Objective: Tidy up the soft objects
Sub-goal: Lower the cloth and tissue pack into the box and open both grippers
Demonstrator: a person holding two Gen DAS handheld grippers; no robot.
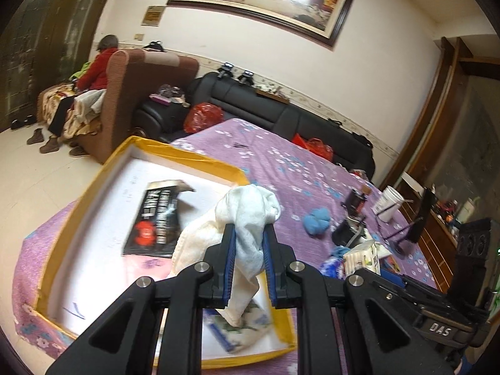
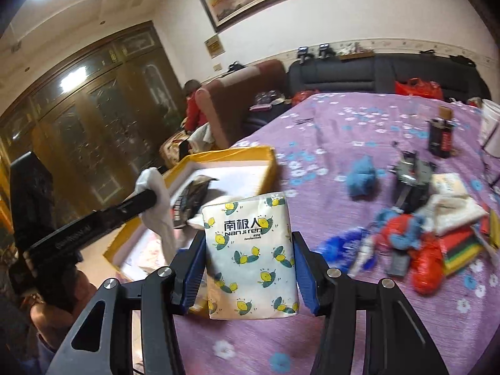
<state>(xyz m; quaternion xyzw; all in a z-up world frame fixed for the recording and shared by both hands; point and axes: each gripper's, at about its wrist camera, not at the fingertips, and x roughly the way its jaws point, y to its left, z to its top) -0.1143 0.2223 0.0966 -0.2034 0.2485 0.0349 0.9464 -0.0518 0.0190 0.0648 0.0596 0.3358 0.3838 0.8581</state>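
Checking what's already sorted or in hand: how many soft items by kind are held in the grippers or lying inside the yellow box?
White towels: 1, in the left hand-held gripper
Tissue packs: 1, in the right hand-held gripper
Floral cloths: 1, in the yellow box
Total: 3

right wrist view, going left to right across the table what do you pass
left claw shut on white towel → yellow-rimmed box → tissue pack in the right claw → blue plush → black gadget → white cup

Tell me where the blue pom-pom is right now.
The blue pom-pom lies loose on the purple tablecloth, right of the yellow box and beyond the left gripper holding the white towel.
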